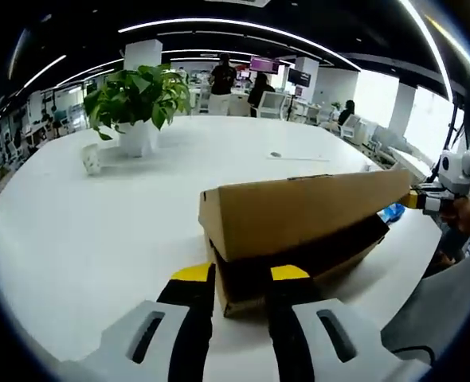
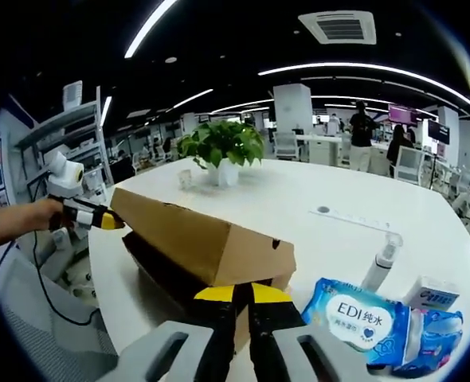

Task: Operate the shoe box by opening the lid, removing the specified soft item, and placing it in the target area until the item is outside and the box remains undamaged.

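Observation:
The brown cardboard shoe box (image 1: 299,219) lies on the white table (image 1: 99,223), its lid tipped up over a dark gap. My left gripper (image 1: 241,274) is at the box's near end, its yellow-tipped jaws narrowed around the lower corner. In the left gripper view my right gripper (image 1: 417,199) sits at the lid's far end. In the right gripper view the shoe box (image 2: 195,239) runs away to the left. My right gripper (image 2: 243,294) has its jaws nearly together on the box's near edge. The left gripper (image 2: 107,219) touches the far end, with a hand behind it.
A potted plant (image 1: 135,99) and a small white cup (image 1: 92,159) stand further back. An EDI wipes pack (image 2: 358,318), a blue pack (image 2: 438,334), a small white box (image 2: 430,293) and a white bottle (image 2: 381,267) lie right of the box. People stand in the background.

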{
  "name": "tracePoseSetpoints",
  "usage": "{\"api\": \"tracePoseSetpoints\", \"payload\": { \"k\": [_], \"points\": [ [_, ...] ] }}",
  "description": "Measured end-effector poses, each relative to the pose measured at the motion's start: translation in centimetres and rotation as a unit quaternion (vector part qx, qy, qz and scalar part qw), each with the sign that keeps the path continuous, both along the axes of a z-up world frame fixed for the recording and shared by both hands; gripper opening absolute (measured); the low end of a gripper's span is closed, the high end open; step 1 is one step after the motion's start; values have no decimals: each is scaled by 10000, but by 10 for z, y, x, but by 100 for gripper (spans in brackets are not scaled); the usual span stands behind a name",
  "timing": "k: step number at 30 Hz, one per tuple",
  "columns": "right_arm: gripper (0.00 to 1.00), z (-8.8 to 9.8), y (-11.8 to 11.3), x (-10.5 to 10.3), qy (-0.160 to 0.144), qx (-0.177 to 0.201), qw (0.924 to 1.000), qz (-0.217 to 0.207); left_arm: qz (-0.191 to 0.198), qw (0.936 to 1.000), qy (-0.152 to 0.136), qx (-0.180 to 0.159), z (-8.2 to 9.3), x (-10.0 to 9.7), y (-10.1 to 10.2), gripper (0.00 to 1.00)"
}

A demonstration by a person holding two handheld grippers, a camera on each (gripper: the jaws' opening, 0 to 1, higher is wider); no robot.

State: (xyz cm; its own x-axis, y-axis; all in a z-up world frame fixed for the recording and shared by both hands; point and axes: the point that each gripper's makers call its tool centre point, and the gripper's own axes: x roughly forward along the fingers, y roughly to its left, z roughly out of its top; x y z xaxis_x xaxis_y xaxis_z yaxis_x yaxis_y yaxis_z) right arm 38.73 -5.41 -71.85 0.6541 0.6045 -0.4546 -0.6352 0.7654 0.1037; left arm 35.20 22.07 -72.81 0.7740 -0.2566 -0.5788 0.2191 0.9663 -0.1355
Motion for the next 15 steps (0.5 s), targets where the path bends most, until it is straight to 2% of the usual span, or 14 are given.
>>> {"api": "tracePoseSetpoints", "payload": {
  "k": [8, 15],
  "points": [
    [3, -10, -1, -8, 3, -101, 9998, 156, -143, 9998, -154, 29, 2, -3, -5, 26],
    [5, -14, -1, -13, -2, -118, 9996, 237, -204, 9997, -157, 41, -1, -7, -6, 26]
  ]
}}
